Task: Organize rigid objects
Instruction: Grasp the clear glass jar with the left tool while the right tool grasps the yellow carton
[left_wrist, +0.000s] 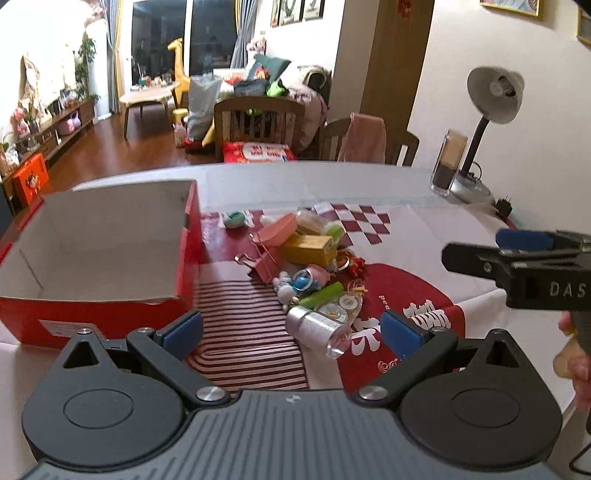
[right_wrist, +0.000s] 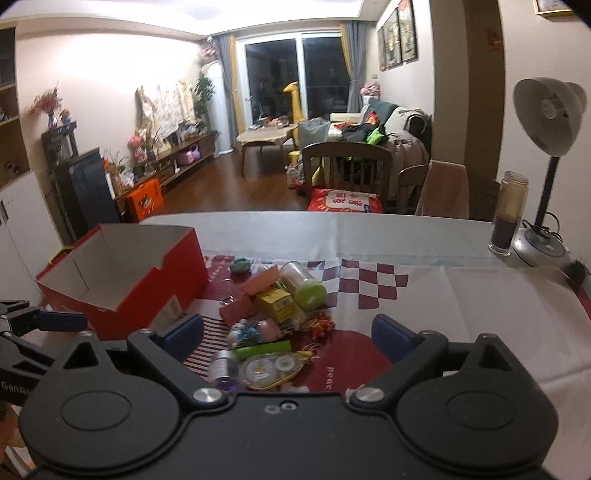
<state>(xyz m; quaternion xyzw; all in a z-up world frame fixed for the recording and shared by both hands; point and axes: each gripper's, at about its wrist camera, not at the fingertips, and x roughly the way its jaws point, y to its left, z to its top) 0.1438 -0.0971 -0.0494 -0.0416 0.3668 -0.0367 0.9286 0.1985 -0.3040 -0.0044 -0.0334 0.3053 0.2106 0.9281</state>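
At lower centre of the left wrist view, a silver vial (left_wrist: 318, 328) lies tilted, cap toward lower right; both grippers' fingers (left_wrist: 183, 329) (right_wrist: 392, 339) spread, empty.

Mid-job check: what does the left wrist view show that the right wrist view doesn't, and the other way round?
Left wrist only: the right claw from the side, jaws open and empty, with the hand holding it; also the box's white floor, nothing visible on it.

Right wrist only: the clear cylinder with a green cap plainly visible lying on the pile, and the left claw at the frame's left edge.

Both: the red box, the pile of small items beside it, the silver bottle nearest the cameras, the yellow carton, the desk lamp.
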